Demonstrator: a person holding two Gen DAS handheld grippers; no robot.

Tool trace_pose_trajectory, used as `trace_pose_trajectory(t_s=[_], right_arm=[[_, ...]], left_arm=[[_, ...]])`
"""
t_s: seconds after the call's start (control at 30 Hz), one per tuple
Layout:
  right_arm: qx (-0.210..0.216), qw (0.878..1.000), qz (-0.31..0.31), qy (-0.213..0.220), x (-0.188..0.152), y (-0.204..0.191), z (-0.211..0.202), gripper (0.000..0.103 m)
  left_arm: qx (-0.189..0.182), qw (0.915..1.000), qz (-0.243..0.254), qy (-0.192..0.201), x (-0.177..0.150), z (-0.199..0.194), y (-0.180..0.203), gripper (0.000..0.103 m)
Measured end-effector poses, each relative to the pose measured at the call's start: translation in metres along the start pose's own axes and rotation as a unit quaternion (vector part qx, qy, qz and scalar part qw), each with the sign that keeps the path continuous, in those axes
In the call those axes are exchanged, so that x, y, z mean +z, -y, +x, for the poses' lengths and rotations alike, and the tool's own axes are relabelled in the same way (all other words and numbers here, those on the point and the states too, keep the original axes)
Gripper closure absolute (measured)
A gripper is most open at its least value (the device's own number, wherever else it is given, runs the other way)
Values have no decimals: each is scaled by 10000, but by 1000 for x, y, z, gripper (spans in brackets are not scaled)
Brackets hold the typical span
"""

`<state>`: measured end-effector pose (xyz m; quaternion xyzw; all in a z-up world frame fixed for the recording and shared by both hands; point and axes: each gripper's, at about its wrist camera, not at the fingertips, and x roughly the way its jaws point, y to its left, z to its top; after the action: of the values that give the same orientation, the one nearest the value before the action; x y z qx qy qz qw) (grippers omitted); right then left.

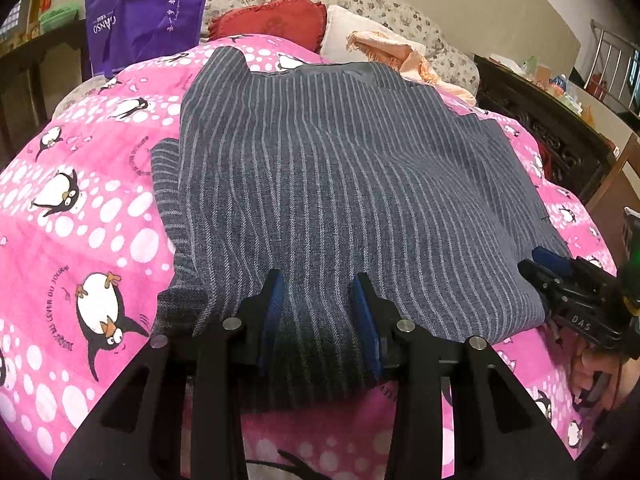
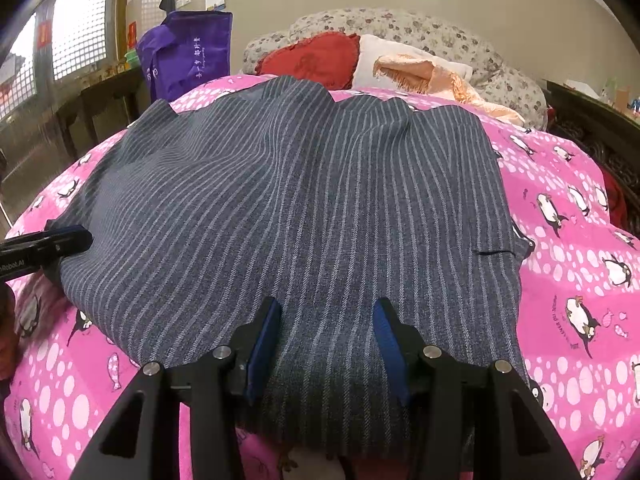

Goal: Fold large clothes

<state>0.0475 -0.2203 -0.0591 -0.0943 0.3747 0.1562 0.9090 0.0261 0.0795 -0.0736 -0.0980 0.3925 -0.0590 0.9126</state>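
Observation:
A large grey-blue striped garment (image 1: 320, 160) (image 2: 300, 180) lies spread over a bed with a pink penguin quilt (image 1: 80, 220) (image 2: 580, 280). In the left wrist view my left gripper (image 1: 320, 280) is at the garment's near hem, with a thick bunch of fabric caught between its blue pads and draping down. My right gripper (image 2: 326, 306) grips the same hem further right in the same way, fabric pinched between its pads. Each gripper shows in the other's view: the right gripper (image 1: 548, 264) at the garment's right corner, the left gripper (image 2: 76, 236) at the left edge.
At the head of the bed lie a red cushion (image 1: 272, 20), a white pillow (image 2: 400, 60), a peach cloth (image 1: 392, 52) and a floral bolster (image 2: 440, 32). A purple bag (image 1: 148, 12) stands at far left. Dark wooden furniture (image 1: 552, 136) lines the right side.

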Motion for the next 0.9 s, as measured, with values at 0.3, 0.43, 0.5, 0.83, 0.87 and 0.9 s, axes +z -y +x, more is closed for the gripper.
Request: trace_pose_trajectory(t_s=[0.3,0.43,0.5,0.83,0.87,0.9], right_arm=[[-101,9999,-13,33,0,-2,-2,53],[-119,9999,-3,45,-1,-1,-3,52],[-99,9999,16,47,-1,0,-3,52],[-42,9984,556,-23,-24,40,-28,51],[-29,9992,383,146,-29,38,-30,50],[-14,9991,377,169,-30,38,-30,49]], left_arm=[[82,10000,57,3,0,0,3,68],[108,9999,93,40,-1,1,3,68],[110,9999,97,43,-1,1,3,68],[143,9998,135,46,-2,0,5,68],[129,9998,121,43,-2,0,4,68],[68,10000,56,38,0,-2,1,68]])
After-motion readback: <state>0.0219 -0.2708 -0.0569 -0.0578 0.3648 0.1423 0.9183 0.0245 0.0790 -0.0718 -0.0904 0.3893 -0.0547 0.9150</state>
